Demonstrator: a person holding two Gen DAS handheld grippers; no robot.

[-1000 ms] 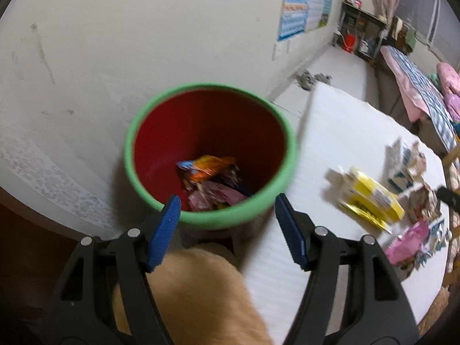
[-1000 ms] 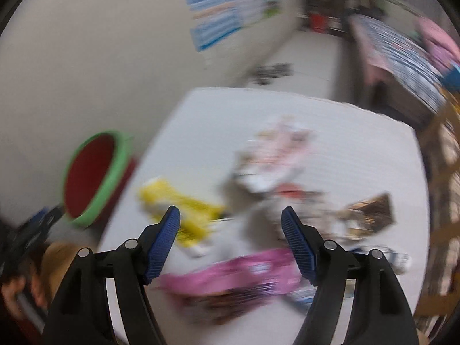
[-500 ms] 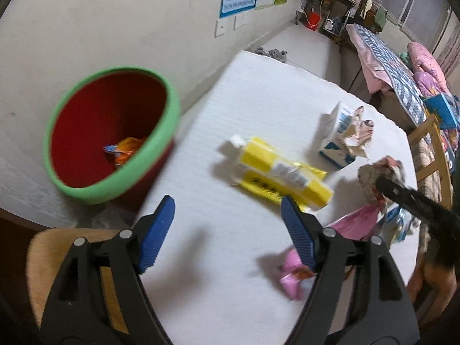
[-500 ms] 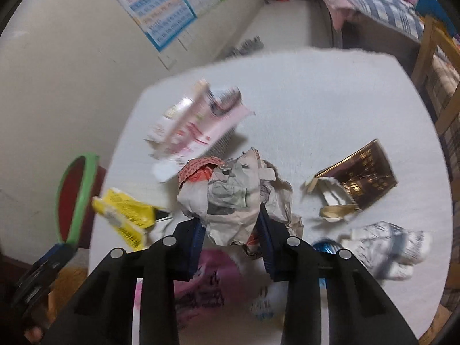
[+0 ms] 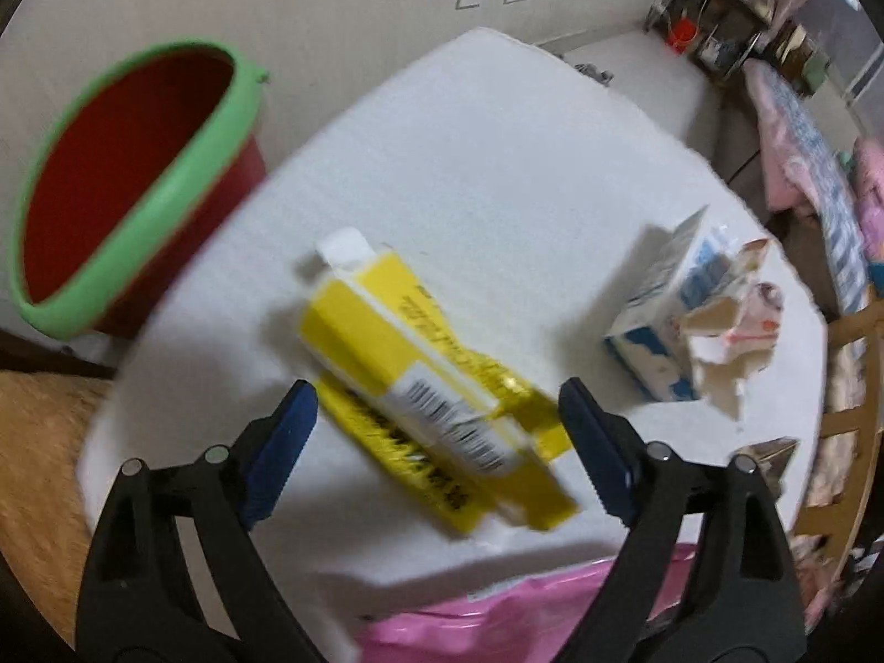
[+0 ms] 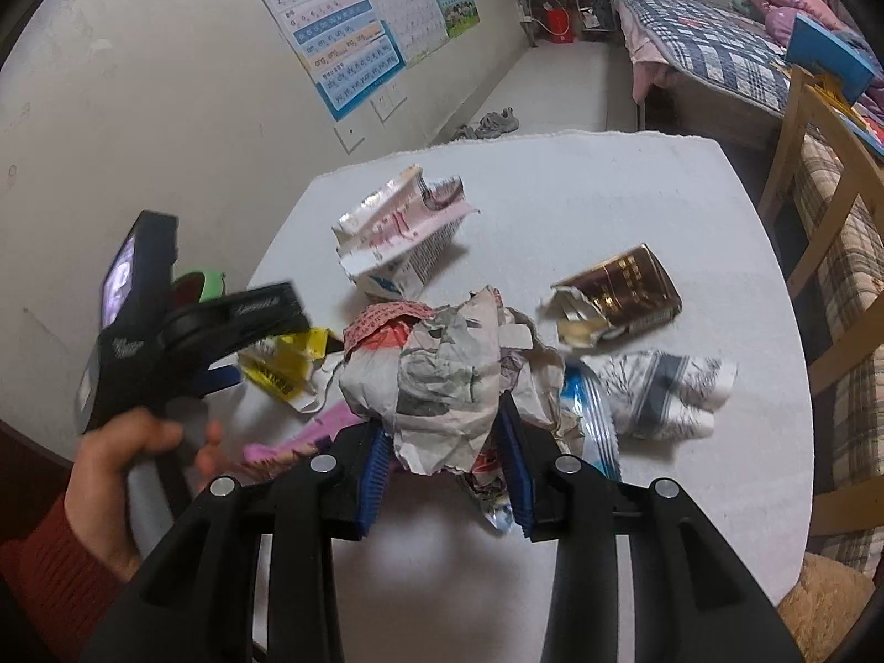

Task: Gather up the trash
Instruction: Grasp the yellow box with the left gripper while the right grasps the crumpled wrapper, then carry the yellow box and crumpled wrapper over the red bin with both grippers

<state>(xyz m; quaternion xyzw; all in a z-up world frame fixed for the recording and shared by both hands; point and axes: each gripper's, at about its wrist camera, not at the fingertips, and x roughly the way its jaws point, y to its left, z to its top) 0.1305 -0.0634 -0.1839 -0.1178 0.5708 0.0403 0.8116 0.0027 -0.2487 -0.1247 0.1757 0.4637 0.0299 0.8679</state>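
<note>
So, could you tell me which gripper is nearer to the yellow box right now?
Left. The left gripper hangs just above the yellow box, its jaws opening with the box between them. The right gripper is off to the side, clamped on the crumpled newspaper wad.

- Yellow carton (image 5: pixel 420 381): motion-blurred in the left wrist view; print unreadable, lower end smeared between the tongs' blue pads. In the right wrist view mostly hidden behind the left gripper (image 6: pixel 215 375).
- Pink wrapper (image 5: pixel 514 619): cut off by the bottom edge, partly behind the tong arms.
- Red bin (image 5: pixel 127 188): blurred, left of the tongs; its inside floor out of sight. In the right view only a sliver shows behind the left gripper.
- Crumpled newspaper wad (image 6: pixel 447 381): its underside hidden by the right gripper (image 6: pixel 445 458); the litter beneath cannot be identified.
- Blue-and-white wrapper (image 6: pixel 588 414): largely covered by the wad.
- Wall posters (image 6: pixel 342 27): text too small to read.
</note>
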